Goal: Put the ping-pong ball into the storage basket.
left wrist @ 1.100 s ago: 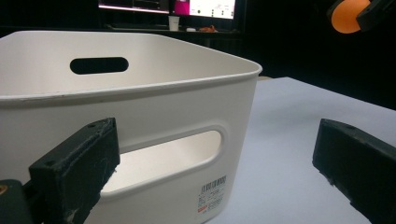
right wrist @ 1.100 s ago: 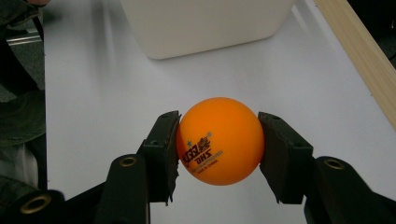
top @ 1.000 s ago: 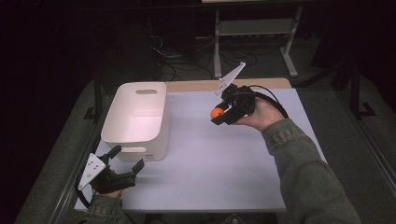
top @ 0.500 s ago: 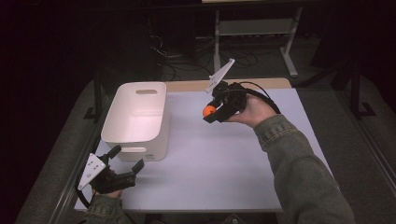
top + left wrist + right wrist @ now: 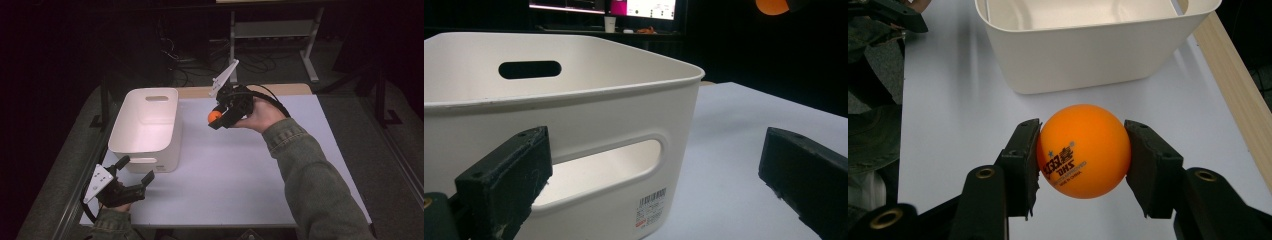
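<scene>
You are gripping the orange ball (image 5: 1083, 151) in your right gripper (image 5: 218, 119), its two black jaws pressing on either side of the ball and holding it in the air above the white table (image 5: 240, 175), just to the right of the white bin (image 5: 145, 131). In the right gripper view the bin is sitting beyond the ball, its open top showing. Your left gripper (image 5: 134, 175) is resting low at the near left corner of the table, just beside the bin's near wall, with its jaws standing wide apart and gripping nothing.
</scene>
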{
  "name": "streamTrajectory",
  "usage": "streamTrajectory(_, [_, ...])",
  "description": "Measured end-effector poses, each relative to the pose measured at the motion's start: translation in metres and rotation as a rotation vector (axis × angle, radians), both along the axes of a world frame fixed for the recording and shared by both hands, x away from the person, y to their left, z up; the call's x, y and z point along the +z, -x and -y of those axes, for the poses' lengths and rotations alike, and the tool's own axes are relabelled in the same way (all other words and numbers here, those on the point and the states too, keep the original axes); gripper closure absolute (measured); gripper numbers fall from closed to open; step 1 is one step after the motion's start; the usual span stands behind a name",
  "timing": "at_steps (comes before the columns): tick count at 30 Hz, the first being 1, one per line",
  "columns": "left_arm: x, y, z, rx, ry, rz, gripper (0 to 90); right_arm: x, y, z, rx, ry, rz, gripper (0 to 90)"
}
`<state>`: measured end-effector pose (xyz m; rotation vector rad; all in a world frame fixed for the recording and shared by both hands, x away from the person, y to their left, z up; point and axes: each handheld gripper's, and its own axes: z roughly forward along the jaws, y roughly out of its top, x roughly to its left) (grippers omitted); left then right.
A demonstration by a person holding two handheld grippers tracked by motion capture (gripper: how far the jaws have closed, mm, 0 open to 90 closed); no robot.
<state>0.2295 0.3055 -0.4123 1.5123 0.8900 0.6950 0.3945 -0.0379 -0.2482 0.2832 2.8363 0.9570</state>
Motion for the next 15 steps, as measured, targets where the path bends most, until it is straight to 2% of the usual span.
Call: streamTrajectory(15, [0.000, 0.000, 0.000, 0.001, 0.005, 0.001, 0.1, 0.005, -0.006, -0.020, 0.021, -0.005, 0.003, 49.6])
